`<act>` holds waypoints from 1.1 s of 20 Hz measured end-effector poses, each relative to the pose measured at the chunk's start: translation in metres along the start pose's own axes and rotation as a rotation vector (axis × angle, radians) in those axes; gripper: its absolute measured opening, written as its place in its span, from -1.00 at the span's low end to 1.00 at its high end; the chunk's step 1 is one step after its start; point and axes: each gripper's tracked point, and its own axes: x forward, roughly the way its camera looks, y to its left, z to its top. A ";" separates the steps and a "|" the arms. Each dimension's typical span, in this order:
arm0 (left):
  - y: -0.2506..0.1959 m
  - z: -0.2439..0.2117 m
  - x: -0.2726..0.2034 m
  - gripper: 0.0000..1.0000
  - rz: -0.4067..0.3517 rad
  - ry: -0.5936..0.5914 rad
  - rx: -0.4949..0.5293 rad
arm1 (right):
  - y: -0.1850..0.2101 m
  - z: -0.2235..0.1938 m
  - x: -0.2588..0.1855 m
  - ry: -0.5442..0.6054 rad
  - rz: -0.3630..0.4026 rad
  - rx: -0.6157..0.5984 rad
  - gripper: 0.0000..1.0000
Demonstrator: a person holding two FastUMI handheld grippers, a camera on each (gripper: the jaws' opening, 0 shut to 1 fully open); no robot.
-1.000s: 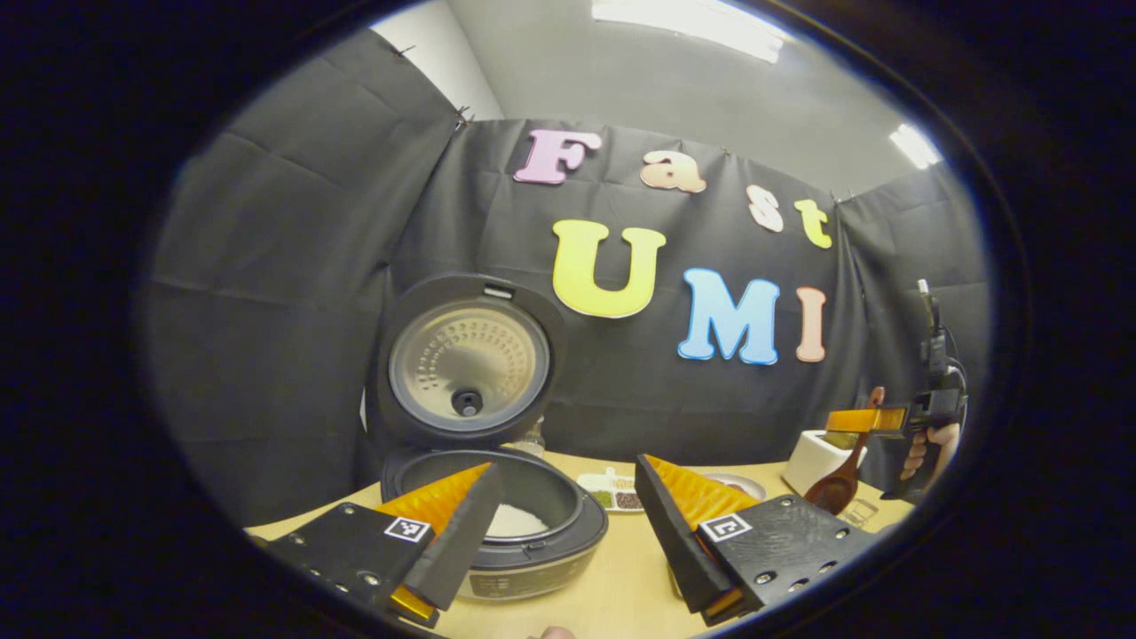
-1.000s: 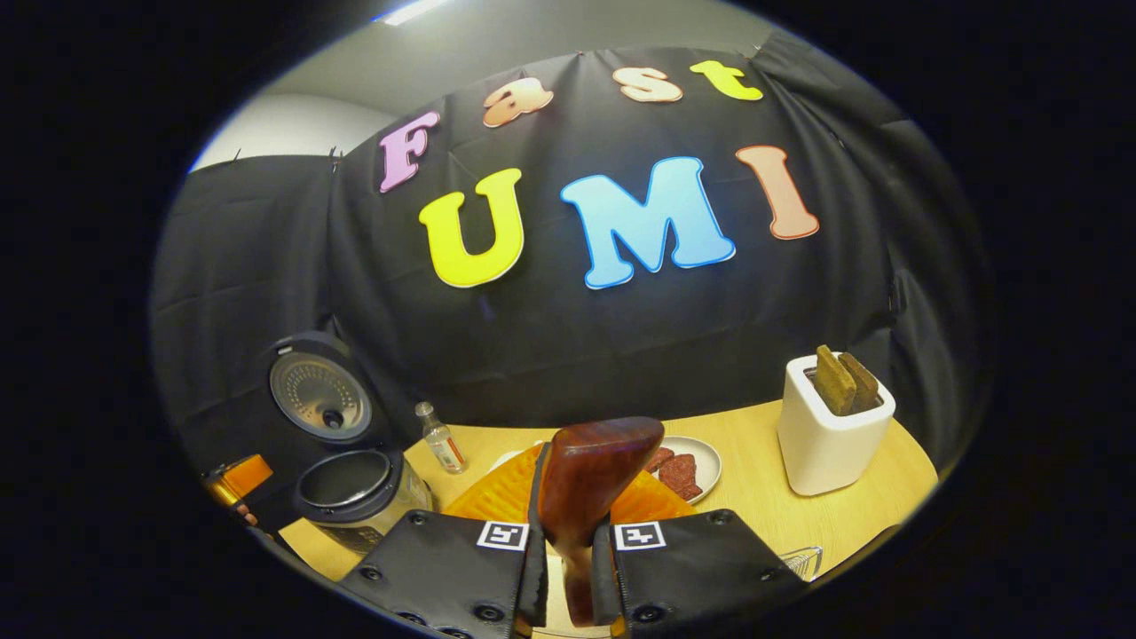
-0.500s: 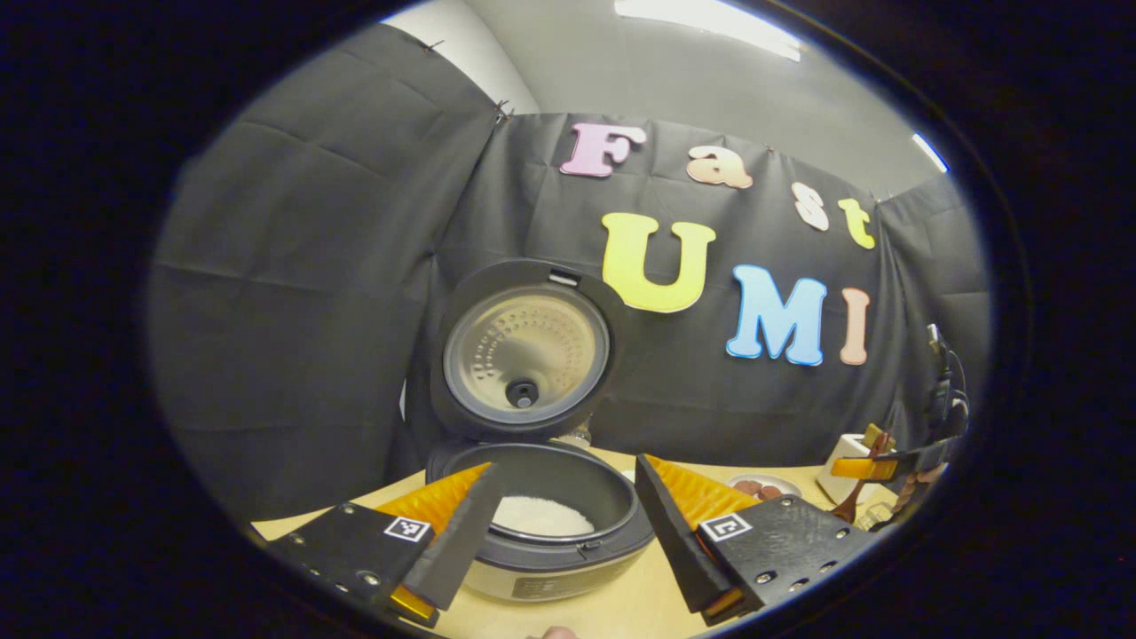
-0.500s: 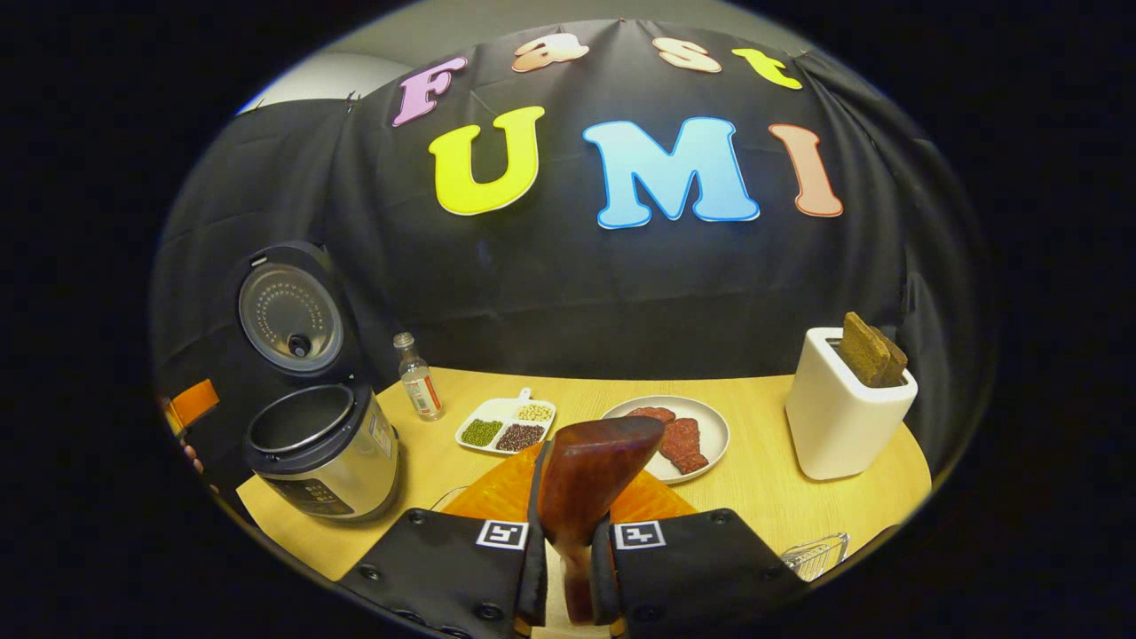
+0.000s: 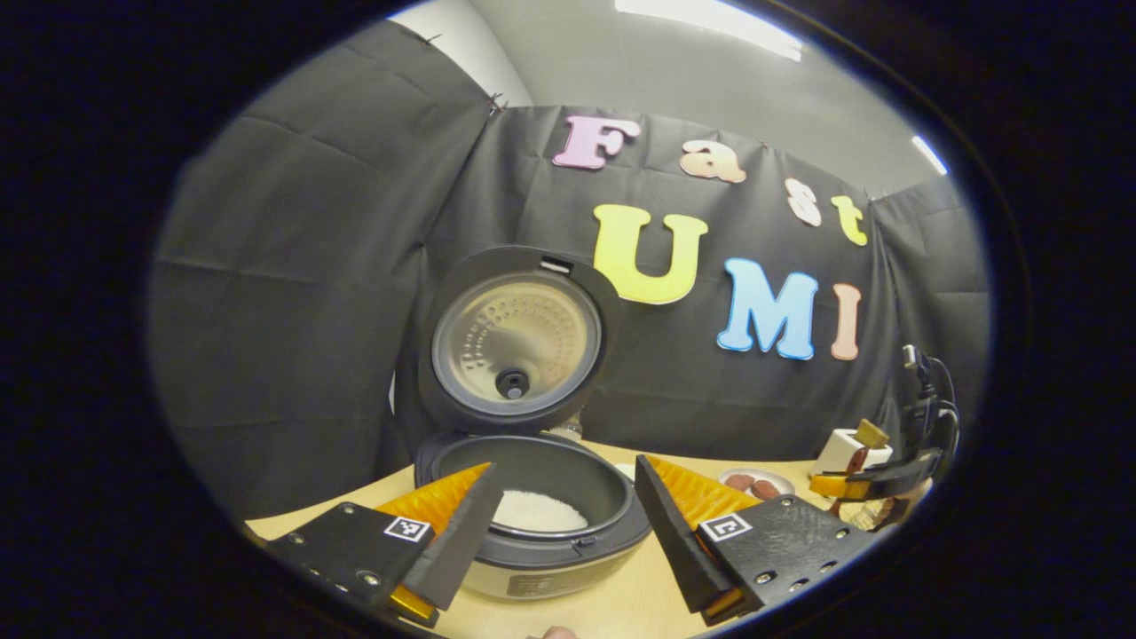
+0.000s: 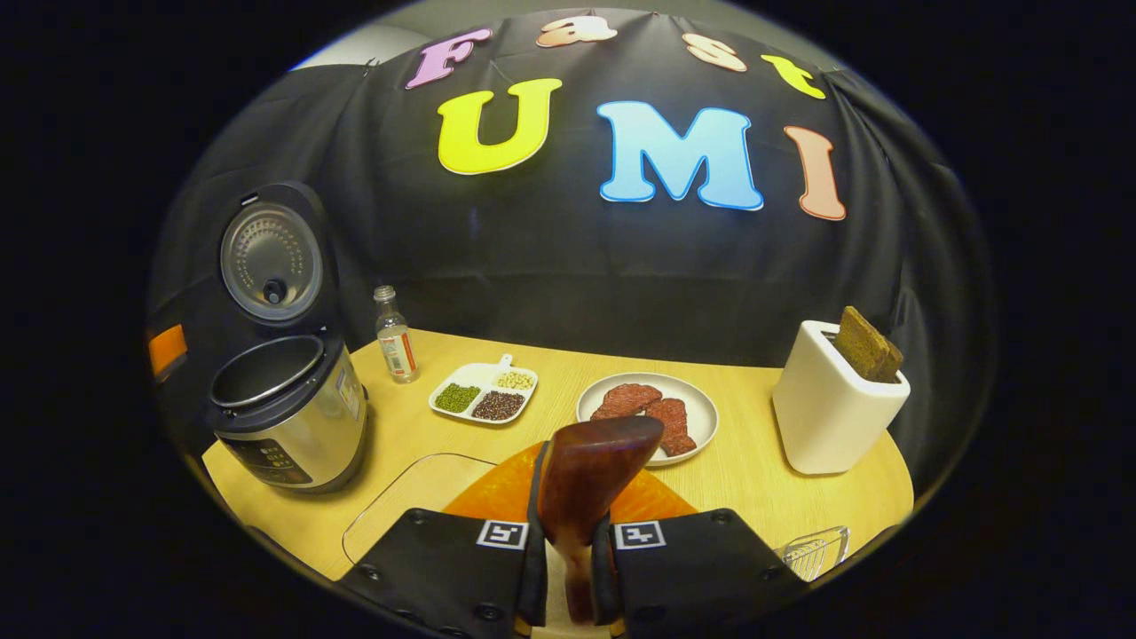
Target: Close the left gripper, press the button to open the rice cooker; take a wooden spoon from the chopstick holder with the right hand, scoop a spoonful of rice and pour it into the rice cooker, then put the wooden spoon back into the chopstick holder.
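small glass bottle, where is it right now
In the right gripper view, the small glass bottle stands upright on the table's far left, between the open rice cooker and the divided bean tray.

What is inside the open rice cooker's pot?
In the left gripper view, the rice cooker holds a low mound of white rice. The left gripper's finger covers the pot's near-left part.

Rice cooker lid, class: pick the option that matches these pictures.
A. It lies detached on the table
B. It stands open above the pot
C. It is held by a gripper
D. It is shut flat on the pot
B: the rice cooker lid stands raised, its inner side facing out, above the open pot, as the left gripper view also shows.
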 end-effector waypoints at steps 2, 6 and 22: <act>-0.002 0.000 -0.001 0.90 -0.010 -0.003 0.000 | 0.013 -0.007 0.004 0.021 0.024 0.006 -0.58; 0.005 -0.008 -0.001 0.87 -0.004 0.011 0.006 | 0.029 -0.011 0.005 0.041 0.047 0.014 -0.58; 0.022 -0.008 -0.005 0.90 0.015 0.010 0.003 | 0.055 -0.019 0.012 0.133 0.205 0.497 -0.57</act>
